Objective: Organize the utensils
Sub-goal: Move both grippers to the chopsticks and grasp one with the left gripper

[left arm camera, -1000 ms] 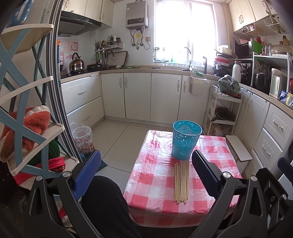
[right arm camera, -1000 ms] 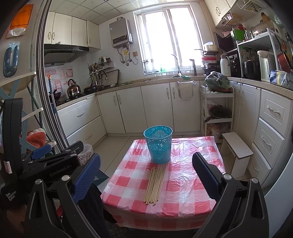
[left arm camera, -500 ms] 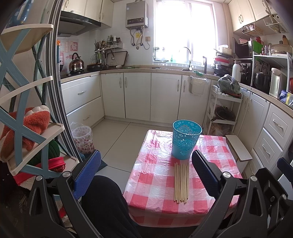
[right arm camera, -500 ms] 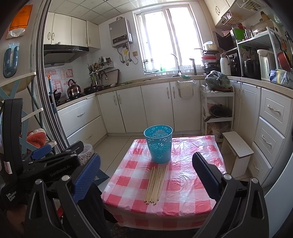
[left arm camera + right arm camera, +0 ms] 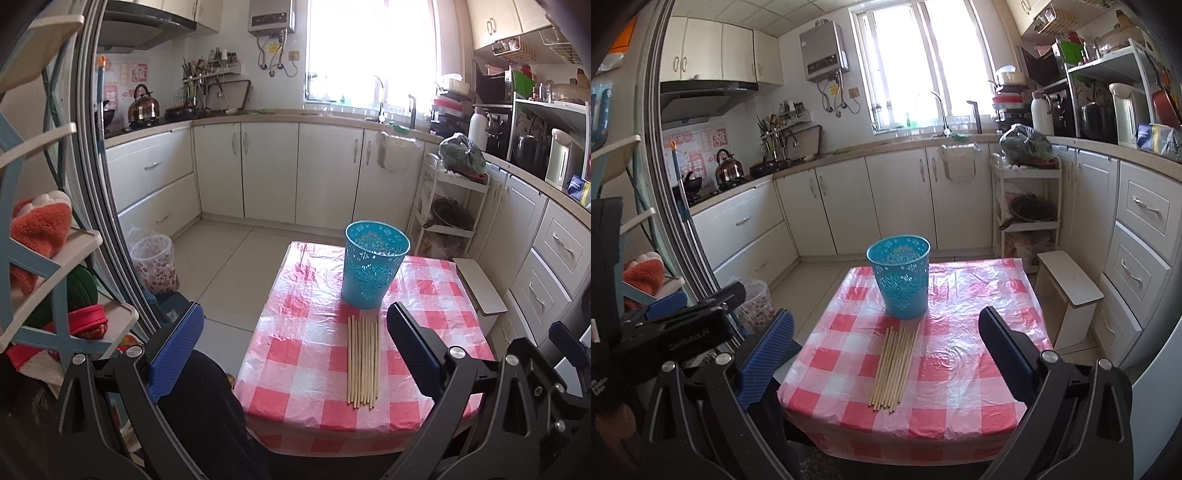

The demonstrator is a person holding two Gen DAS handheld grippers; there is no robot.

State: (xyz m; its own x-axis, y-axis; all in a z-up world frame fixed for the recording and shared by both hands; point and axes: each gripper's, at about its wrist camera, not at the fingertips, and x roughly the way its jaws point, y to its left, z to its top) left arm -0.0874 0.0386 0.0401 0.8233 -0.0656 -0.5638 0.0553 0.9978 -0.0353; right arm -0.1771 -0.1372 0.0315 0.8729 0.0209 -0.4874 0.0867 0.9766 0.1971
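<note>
Turquoise cup, red-white checked tablecloth

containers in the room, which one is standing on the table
The blue cup, upright just behind the chopsticks. The plastic-lined bin stands on the floor.

We cannot see inside the perforated turquoise plastic cup; the wide black gripper arms cut off the near corners of the red-and-white checked plastic tablecloth, and the window glare hides everything outside

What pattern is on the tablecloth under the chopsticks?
Red-and-white checks on the tablecloth, under the chopsticks; it shows best in the right wrist view.
</note>
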